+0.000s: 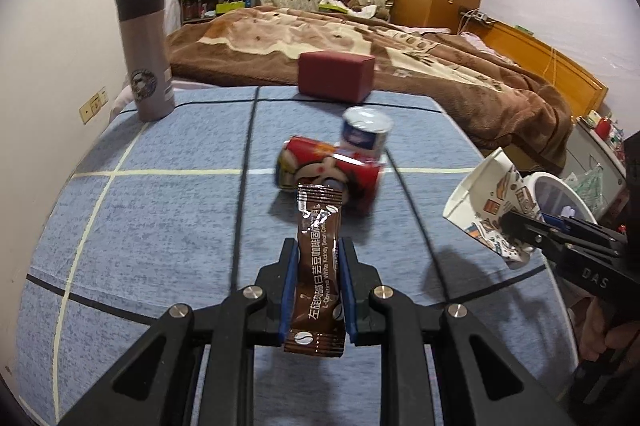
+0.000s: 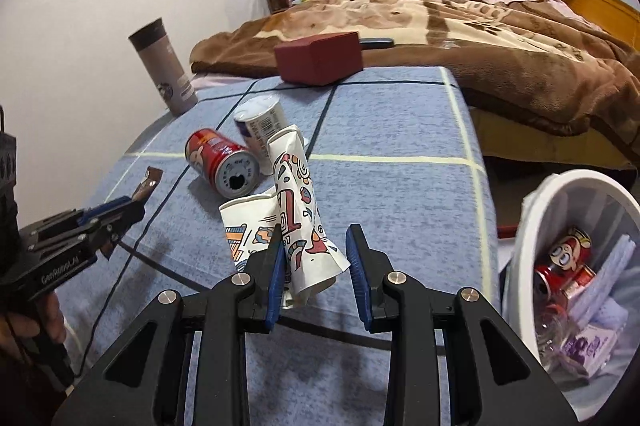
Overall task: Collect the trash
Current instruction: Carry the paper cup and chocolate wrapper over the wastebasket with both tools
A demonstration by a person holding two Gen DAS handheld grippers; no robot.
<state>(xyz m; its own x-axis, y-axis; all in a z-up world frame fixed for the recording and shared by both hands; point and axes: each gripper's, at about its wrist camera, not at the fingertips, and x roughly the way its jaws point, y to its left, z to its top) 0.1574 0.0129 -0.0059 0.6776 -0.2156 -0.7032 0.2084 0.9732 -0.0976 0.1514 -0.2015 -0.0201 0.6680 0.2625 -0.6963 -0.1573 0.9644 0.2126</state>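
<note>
Over the blue checked cloth (image 1: 160, 210): both of your grippers hang tilted downward, each carrying a piece of trash
Left gripper (image 1: 319, 250): your jaws are pressed together on a brown coffee sachet (image 1: 318, 266), which stands up between the blue pads, clear of the cloth
Right gripper (image 2: 316, 250): your claw pinches a crumpled patterned paper cup (image 2: 300, 210); the left pad presses the paper, the right pad shows a small gap beside it
Still on the cloth: a red can (image 2: 222, 162) lying on its side, touching a white and blue can (image 2: 262, 126) behind it
Far edge: a grey tumbler (image 1: 146, 54) upright, a maroon box (image 1: 336, 76)
Right wrist view only: the white bin (image 2: 532, 226) beside the table, with red cans and wrappers inside
Left wrist view only: the sachet's printed face, and your right hand (image 1: 616, 338) on its handle
</note>
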